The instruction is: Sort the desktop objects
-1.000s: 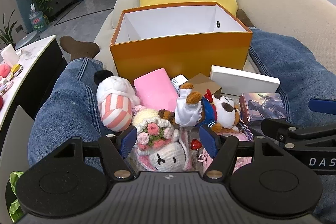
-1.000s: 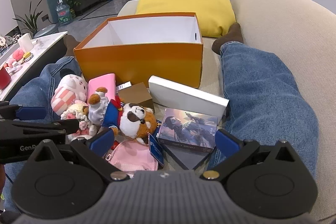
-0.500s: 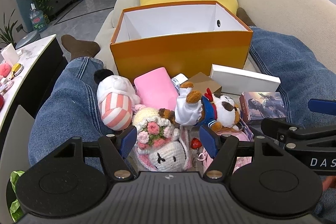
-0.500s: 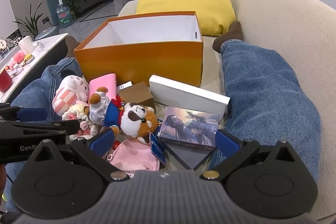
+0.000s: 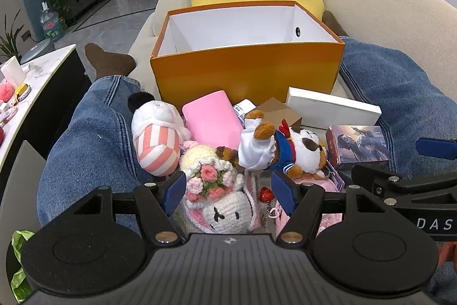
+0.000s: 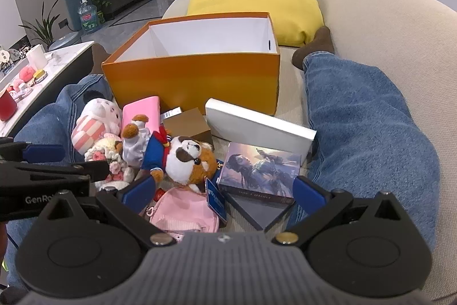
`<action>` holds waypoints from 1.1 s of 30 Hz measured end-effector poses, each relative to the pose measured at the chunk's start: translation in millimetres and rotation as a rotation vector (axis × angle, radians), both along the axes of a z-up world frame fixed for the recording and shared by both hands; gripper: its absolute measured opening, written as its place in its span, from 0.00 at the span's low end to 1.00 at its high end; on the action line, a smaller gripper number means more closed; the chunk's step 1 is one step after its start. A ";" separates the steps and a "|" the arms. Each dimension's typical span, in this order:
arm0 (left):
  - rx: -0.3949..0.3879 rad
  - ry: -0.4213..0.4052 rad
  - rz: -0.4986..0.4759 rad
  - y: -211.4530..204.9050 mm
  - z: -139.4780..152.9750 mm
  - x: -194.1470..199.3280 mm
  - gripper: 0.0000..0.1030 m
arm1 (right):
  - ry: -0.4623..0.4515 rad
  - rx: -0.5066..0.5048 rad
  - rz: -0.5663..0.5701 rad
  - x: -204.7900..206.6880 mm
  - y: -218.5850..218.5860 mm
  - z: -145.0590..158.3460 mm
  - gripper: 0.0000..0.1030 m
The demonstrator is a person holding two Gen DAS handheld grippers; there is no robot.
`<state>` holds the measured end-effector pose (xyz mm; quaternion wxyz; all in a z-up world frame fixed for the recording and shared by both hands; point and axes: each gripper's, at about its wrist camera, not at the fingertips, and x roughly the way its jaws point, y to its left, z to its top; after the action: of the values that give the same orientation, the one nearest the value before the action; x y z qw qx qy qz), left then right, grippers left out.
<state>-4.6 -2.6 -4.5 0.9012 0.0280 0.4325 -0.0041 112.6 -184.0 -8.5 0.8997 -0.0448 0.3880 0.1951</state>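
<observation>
An open orange box [image 5: 245,70] [image 6: 194,76] with a white inside stands on the sofa between a person's legs. In front of it lie toys and boxes: a striped plush [image 5: 157,142], a pink case [image 5: 211,119], a crocheted sheep [image 5: 222,205], a sailor dog plush [image 5: 288,150] [image 6: 182,156], a white flat box [image 6: 257,130], a picture box [image 6: 260,167] and a pink pouch [image 6: 185,210]. My left gripper [image 5: 228,193] is open with its fingers either side of the sheep. My right gripper [image 6: 224,190] is open above the pouch and picture box.
A yellow cushion [image 6: 254,2] lies behind the orange box. Jeans-clad legs [image 6: 365,116] flank the pile on both sides. A white side table [image 5: 31,93] with small items stands at the left. The sofa back [image 6: 400,42] rises on the right.
Both views have shifted only slightly. The objects lie as before and both grippers stay open.
</observation>
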 end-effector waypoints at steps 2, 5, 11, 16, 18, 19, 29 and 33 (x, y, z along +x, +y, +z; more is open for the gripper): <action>-0.004 0.000 0.002 1.6 -0.7 -0.1 0.76 | -0.001 -0.001 -0.001 -0.1 0.3 -0.1 0.99; -0.018 0.005 0.003 4.9 -1.8 -0.2 0.76 | 0.003 -0.001 -0.003 0.4 0.3 -0.9 0.99; -0.038 0.009 0.001 9.6 -3.2 -0.7 0.76 | 0.018 0.010 -0.002 2.0 1.1 -4.2 0.99; -0.047 0.012 0.011 14.6 -3.7 -0.3 0.76 | 0.032 0.030 0.004 3.9 0.8 -6.4 0.99; -0.052 0.009 0.016 17.3 -2.7 0.0 0.76 | 0.039 0.036 0.009 6.0 1.4 -6.7 0.99; -0.054 0.006 0.018 18.9 -2.1 -0.1 0.76 | 0.040 0.040 0.014 6.9 1.6 -6.6 0.98; -0.109 0.078 -0.073 10.7 -17.5 -2.8 0.61 | 0.189 0.044 0.055 13.3 5.8 -30.6 0.65; -0.146 0.105 0.034 1.3 -29.7 1.9 0.59 | 0.230 0.047 0.061 16.8 5.0 -40.0 0.56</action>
<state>-2.6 -1.3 -34.2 0.8768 -0.0453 0.4782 -0.0215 129.4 -179.1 -48.5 0.8436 -0.0128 0.4825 0.2353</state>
